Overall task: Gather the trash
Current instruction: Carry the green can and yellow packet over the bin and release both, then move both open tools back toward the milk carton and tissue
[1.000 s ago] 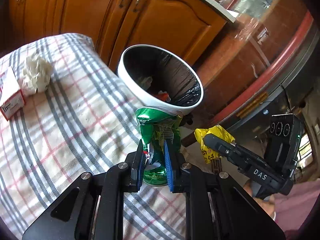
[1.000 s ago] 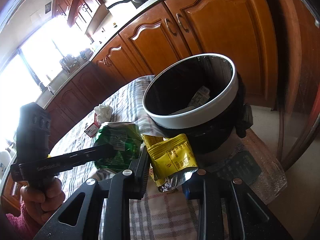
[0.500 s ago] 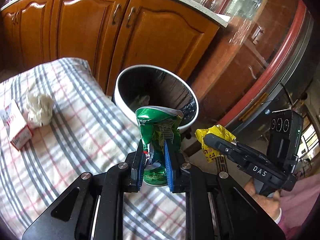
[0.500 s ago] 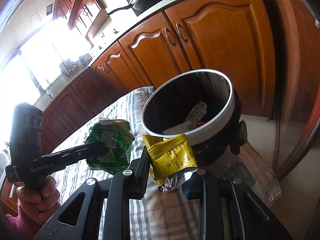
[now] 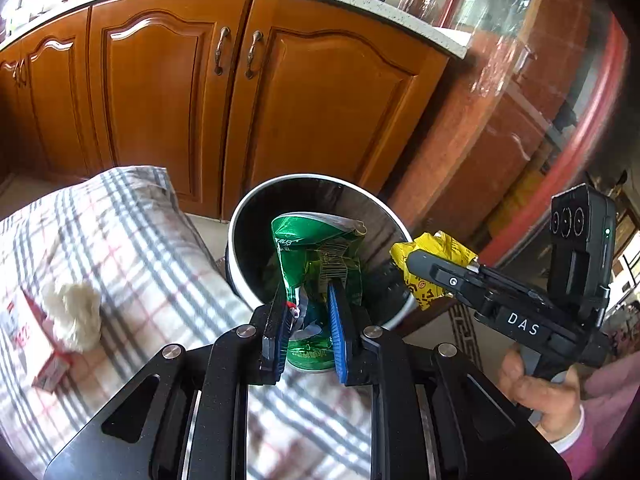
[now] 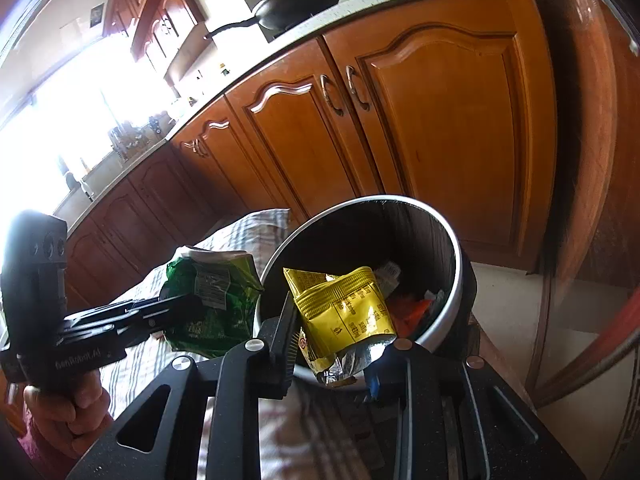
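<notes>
- While the left wrist view shows a tissue wad [image 5: 74, 312] and a small carton [image 5: 36, 344] on the checked cloth [image 5: 132, 240], the right wrist view shows wrappers inside the bin [image 6: 452, 240].
- Left gripper [image 5: 308, 320] clamps the green packet [image 5: 316, 256], held before the bin's near rim.
- Right gripper [image 6: 332, 344] pinches the yellow packet [image 6: 344, 308], apparently over the bin mouth.

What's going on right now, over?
Left gripper clamps green wrapper; right gripper clamps yellow packet. Both at bin. Nothing blocking.
</notes>
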`<state>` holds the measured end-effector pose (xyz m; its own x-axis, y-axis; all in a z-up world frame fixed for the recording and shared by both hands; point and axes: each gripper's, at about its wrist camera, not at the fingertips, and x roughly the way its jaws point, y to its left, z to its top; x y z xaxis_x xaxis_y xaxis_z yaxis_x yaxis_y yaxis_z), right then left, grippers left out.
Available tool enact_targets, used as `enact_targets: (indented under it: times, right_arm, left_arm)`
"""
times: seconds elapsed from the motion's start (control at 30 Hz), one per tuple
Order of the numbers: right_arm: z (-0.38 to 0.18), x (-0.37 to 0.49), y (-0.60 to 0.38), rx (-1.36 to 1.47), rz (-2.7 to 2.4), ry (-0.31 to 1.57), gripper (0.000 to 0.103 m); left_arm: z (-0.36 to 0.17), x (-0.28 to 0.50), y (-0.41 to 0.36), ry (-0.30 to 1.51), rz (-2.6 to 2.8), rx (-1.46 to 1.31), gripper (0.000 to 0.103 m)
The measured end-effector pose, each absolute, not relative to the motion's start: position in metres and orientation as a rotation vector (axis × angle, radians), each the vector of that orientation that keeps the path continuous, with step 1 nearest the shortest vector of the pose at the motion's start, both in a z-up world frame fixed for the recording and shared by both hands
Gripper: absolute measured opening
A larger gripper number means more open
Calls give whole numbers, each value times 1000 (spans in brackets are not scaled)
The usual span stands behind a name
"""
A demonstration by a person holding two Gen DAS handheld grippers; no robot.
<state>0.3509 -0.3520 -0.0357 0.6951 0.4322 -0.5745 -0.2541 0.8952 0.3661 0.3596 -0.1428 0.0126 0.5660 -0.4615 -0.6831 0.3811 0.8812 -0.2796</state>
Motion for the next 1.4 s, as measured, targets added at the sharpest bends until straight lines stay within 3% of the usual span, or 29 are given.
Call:
enact_targets:
  times: [0.17,0.37,0.4,0.43,0.5,0.57,0.67,0.73,0.93,1.4]
  right_arm:
    - [-43,378,-348,235,377,739,28]
    - [-54,402,-351,236,363,777,44]
    - [-56,404,-353,239,358,782,52]
    - [-56,406,-354,244,356,785,55]
    - [-56,407,-358,254,354,788,56]
    - [-56,406,-360,261,351,786,59]
    - [-53,398,-363,267,349,769,63]
    - [-51,392,-363,273,350,753,70]
    - [-43,362,-355,278,374,703,84]
    - [-46,305,-307,295,466,702,90]
  left_arm:
    - [6,382,-154,850,-490,-88,16]
    - [-4,400,-160,888,-491,-121,18]
    - [-5,402,-160,895,-494,-127,24]
    - [-7,403,-160,898,-495,-133,31]
    - [-8,403,-160,895,-475,-143,37]
    - [-8,399,-158,891,-478,-148,38]
    - [-8,386,-147,874,-462,-159,47]
    - [-8,377,-138,865,-444,-170,54]
    - [-15,341,-102,849,-373,-204,61]
    - [-32,280,-7,845,-193,-298,61]
